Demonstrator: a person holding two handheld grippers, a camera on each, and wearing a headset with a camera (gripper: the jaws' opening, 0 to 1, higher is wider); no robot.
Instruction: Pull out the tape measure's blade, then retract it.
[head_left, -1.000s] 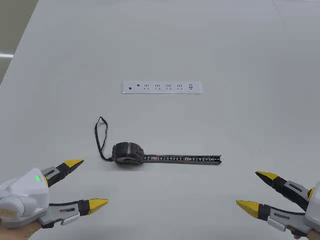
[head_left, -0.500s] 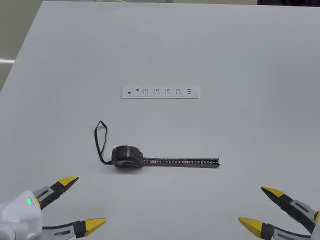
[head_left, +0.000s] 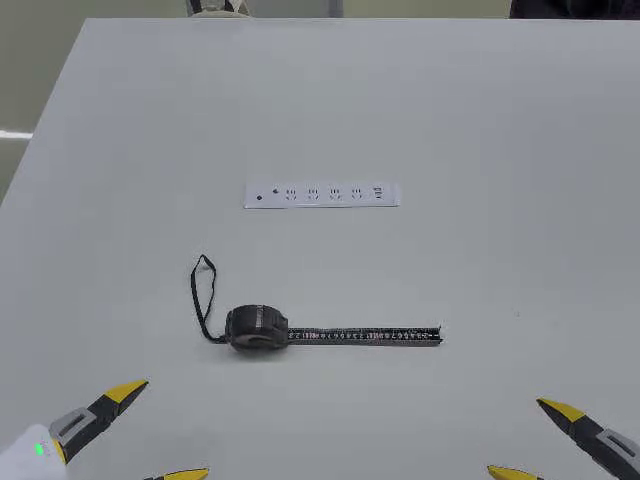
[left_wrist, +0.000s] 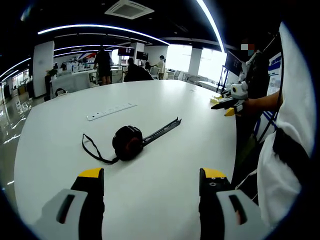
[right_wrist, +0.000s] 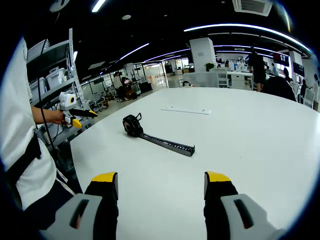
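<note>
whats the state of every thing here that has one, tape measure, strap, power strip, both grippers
black round tape measure case: resting on white table, ungripped
dark tape blade: pulled out, flat on table
black wrist strap: slack loop on table
white power strip: nothing plugged in
left gripper: open, empty
right gripper: open, empty

One tape measure (head_left: 256, 328) — one power strip (head_left: 322, 194)

tape measure (head_left: 256, 327) on table (head_left: 480, 120), blade (head_left: 365, 335) stretched to its right, power strip (head_left: 321, 194) behind it
</note>
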